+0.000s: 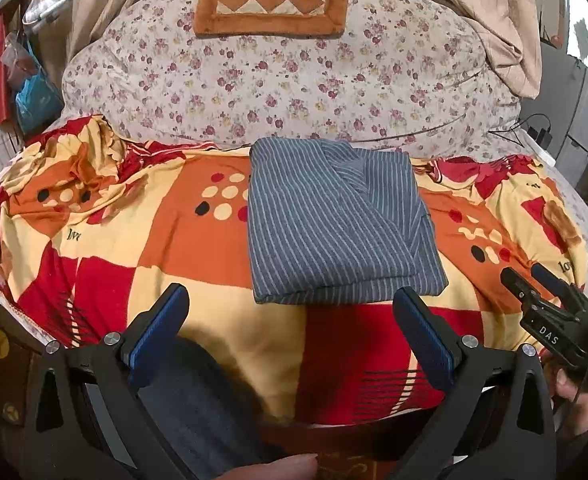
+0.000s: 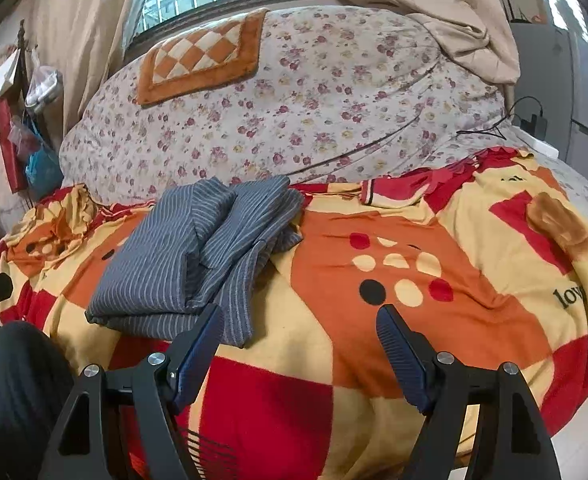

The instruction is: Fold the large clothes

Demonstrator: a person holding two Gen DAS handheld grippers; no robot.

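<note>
Folded blue-grey garment with thin white pinstripes [image 1: 334,224], one in number, lies as a rough rectangle on a single fleece blanket patterned in red, orange and cream blocks [image 1: 198,248], which covers the near part of the bed. Behind the garment sits one large bundle of floral-print bedding in pale fabric with small red roses [image 1: 278,80], topped by one plush orange mat with a cream diamond checker [image 1: 272,0]. Left claw [image 1: 290,336] is spread wide with nothing between its two blue ribbed pads, held short of the garment's near edge. Right claw [image 2: 298,344] is likewise wide apart and holds nothing, its left pad [image 2: 198,348] overlapping the garment's near corner in that view; contact cannot be judged. White lettering "DAS" marks the right claw's black body as seen in the left wrist view. Blanket print reads "lov", cut off by folds. Hanging bags [image 1: 34,80] at far left are indistinct.
</note>
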